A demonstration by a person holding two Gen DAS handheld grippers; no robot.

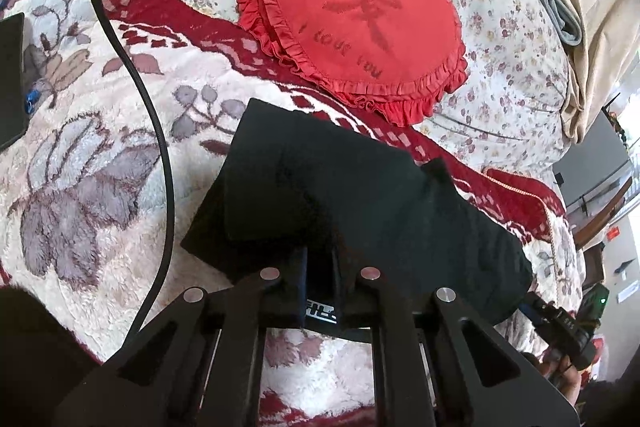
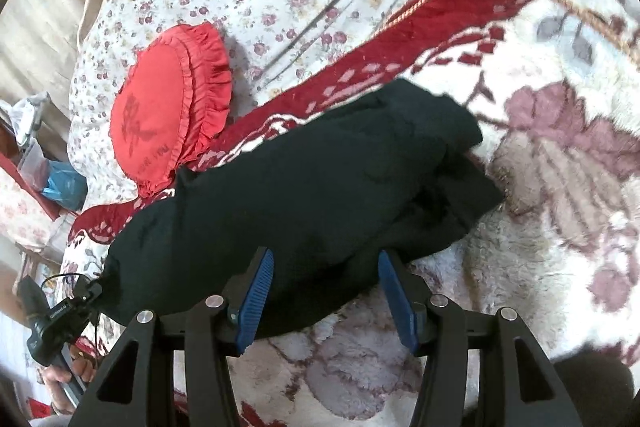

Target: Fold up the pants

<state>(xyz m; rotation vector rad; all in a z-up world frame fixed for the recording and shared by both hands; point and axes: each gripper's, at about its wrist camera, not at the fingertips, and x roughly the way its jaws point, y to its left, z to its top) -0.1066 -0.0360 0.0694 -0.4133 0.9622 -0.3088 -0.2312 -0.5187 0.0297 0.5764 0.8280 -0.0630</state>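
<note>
The black pants (image 1: 360, 195) lie folded into a thick bundle on the fleece blanket. In the left wrist view my left gripper (image 1: 320, 259) has its tips at the bundle's near edge, with the pads drawn together on the dark cloth. The right wrist view shows the same pants (image 2: 304, 187) lying across the frame. My right gripper (image 2: 325, 259) stands open, and its blue pads (image 2: 256, 291) sit either side of the near edge. Cloth lies between them and they do not squeeze it. The left gripper's body (image 2: 56, 315) shows at the pants' left end.
A red heart-shaped frilled pillow (image 1: 352, 23) lies behind the pants on a floral quilt (image 1: 500, 39). The flowered fleece blanket (image 1: 92, 163) carries a black cable (image 1: 160, 147) at the left and a dark flat object (image 1: 10, 79) at its edge. A beige curtain (image 1: 580, 7) hangs at the right.
</note>
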